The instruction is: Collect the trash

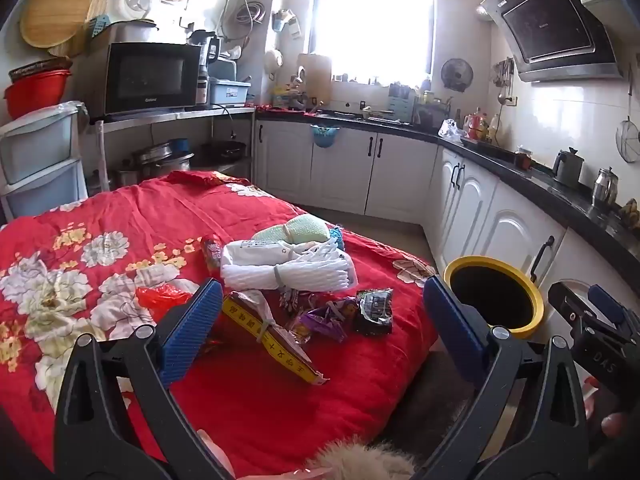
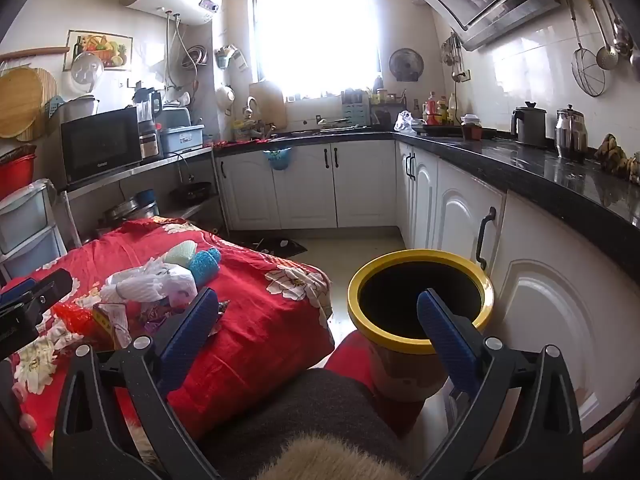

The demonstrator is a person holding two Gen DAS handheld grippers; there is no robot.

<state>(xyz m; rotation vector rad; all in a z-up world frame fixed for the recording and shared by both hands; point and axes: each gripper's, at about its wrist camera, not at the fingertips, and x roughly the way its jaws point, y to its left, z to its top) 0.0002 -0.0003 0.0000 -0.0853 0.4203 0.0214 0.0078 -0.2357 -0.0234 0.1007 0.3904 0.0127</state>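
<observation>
Red floral cloth covers the table; trash lies in a loose cluster toward its near right part. Bin with yellow rim stands on the floor just off the table's right edge, mouth open and dark; contents cannot be told.

Left gripper: jaws spread wide, nothing between the pads, hovering above the litter and pitched down toward it. Right gripper: likewise released and empty, aimed between the table edge and the bin.

Items noted:
- Yellow-edged wrapper, flattened, closest to the left gripper, just beside its left pad.
- Purple wrapper and dark foil packet, crumpled, touching or nearly so.
- White bundle farther back, tied round the middle; seems to be bags or cloth, cannot say whether trash.
- Red plastic scrap to the left.

Handling judgement: wrappers look light, thin, crackly; film likely slippery and will collapse under the pads. Best hold is across a crumpled ridge or raised edge, not a flat face against the cloth. Soft cloth beneath may get pinched along.
</observation>
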